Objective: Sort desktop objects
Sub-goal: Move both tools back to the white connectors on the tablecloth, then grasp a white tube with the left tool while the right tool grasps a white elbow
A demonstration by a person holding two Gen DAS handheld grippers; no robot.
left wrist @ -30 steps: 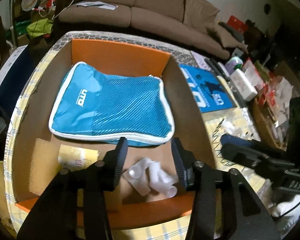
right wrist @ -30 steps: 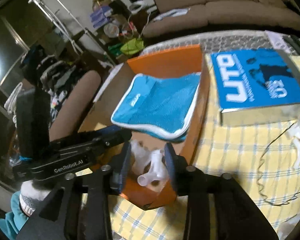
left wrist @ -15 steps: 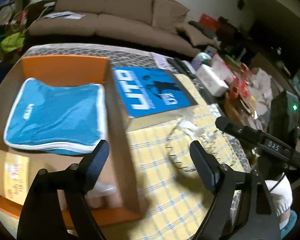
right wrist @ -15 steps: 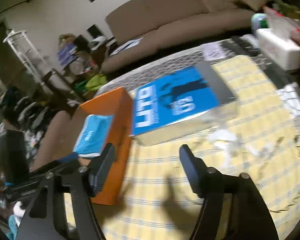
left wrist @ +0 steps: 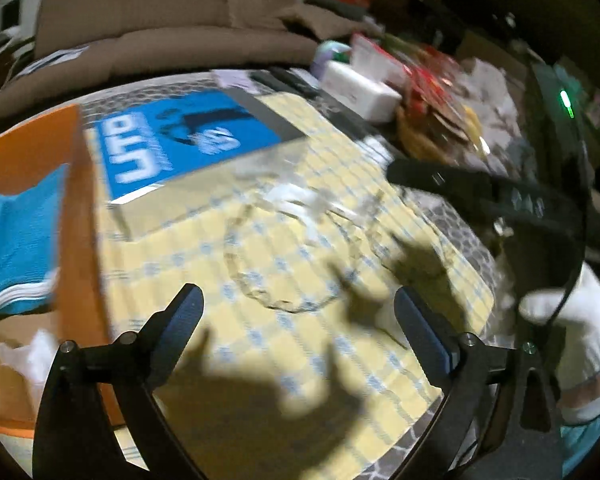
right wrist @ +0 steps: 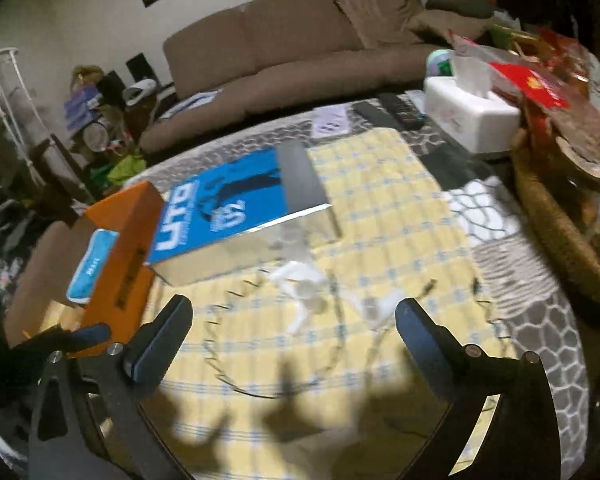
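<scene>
Two hand-held grippers, left (left wrist: 298, 316) and right (right wrist: 294, 326), hover with jaws opening wide and nothing between them. Beyond the right one, small white plastic pieces (right wrist: 300, 280) lie on the yellow checked cloth of the counter (right wrist: 380, 208), beside a thin coiled wire (right wrist: 236, 384); blur prevents counting them. They look light, stiff and slippery, best pinched across the middle. One orange cardboard box (right wrist: 132, 240) waits left.

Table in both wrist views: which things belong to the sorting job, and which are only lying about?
Belong to the job:
- orange cardboard box
- blue fabric pouch with white trim inside it
- small white plastic pieces on the yellow checked cloth
- thin coiled wire
- blue flat printed box

Lying about:
- white tissue box
- black remote control
- brown sofa
</scene>
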